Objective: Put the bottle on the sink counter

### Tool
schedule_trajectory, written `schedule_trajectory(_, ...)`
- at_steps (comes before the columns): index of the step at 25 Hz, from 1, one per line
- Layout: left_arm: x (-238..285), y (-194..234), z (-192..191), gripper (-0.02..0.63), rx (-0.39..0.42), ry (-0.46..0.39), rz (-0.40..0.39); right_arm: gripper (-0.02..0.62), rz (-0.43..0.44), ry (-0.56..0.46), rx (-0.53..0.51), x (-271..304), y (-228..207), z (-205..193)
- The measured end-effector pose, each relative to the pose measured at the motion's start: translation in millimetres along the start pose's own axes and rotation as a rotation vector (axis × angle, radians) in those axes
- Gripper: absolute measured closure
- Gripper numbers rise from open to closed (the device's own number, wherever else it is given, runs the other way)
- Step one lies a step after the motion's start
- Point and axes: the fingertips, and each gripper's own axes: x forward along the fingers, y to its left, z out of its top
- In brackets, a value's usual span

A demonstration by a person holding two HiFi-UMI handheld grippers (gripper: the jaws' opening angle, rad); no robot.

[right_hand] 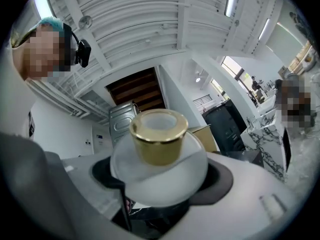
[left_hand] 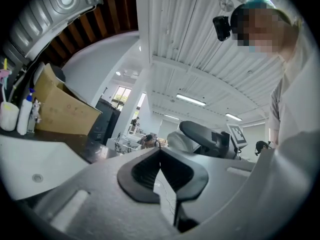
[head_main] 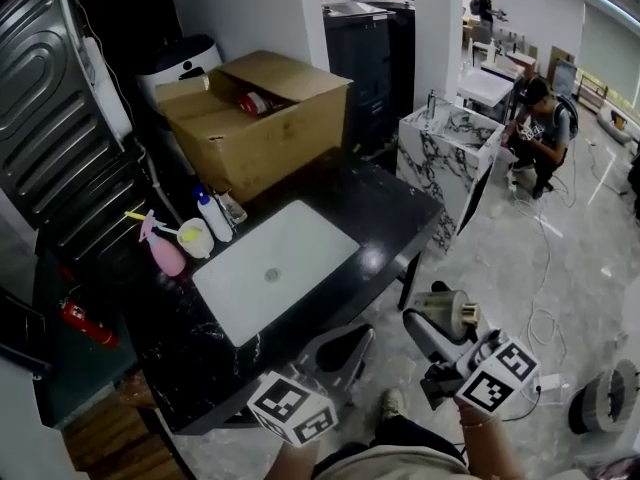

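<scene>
The right claw [right_hand: 159,186] grips a frosted white bottle [right_hand: 160,169] with a gold cap [right_hand: 159,141], its jaws spread wide around the round body, and holds it over the floor just off the front right edge of the black worktop [head_main: 390,208], not on it. The left claw [left_hand: 160,151] has its jaws closed together with nothing between them. On the worktop a white sink basin [head_main: 300,243] sits between a cardboard box [head_main: 260,118] and the near edge, with a pink spray bottle [head_main: 163,248] to its left.

Ceiling strip lights [left_hand: 190,100] brighten the fisheye gripper views, edges bent and black, the close bottle [right_hand: 159,171] soft; the head view is dimmer.
</scene>
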Motion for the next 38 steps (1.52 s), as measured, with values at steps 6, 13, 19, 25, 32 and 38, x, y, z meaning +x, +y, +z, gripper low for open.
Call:
schedule_trajectory(6,72.9,18.5,15.0,0.600,0.031,-0.007,-0.001,0.255,0.036,0.017,-0.004,29.4,-60.0,24.6)
schedule_trajectory(13,131.0,39.8,16.1,0.600,0.024,-0.024,0.044,0.255,0.089,0.018,-0.011,48.5,-112.5,50.8)
schedule_trajectory(19,171.5,33.7,15.3,0.600,0.008,-0.056,0.028,0.255,0.106,0.045,-0.007,46.7,-148.1,55.9)
schedule_trajectory(25,177.0,48.0,14.3,0.600,-0.005,-0.062,0.089,0.255,0.127,0.060,0.026,51.8,-161.3,51.2)
schedule_trajectory(32,189.1,65.2,11.6,0.600,-0.015,-0.040,0.123,0.255,0.127,0.072,0.059,55.2,-171.8,48.6)
schedule_trajectory(38,204.0,91.2,18.7,0.600,-0.008,-0.033,0.126,0.255,0.120,0.086,0.095,79.1,-187.8,39.9)
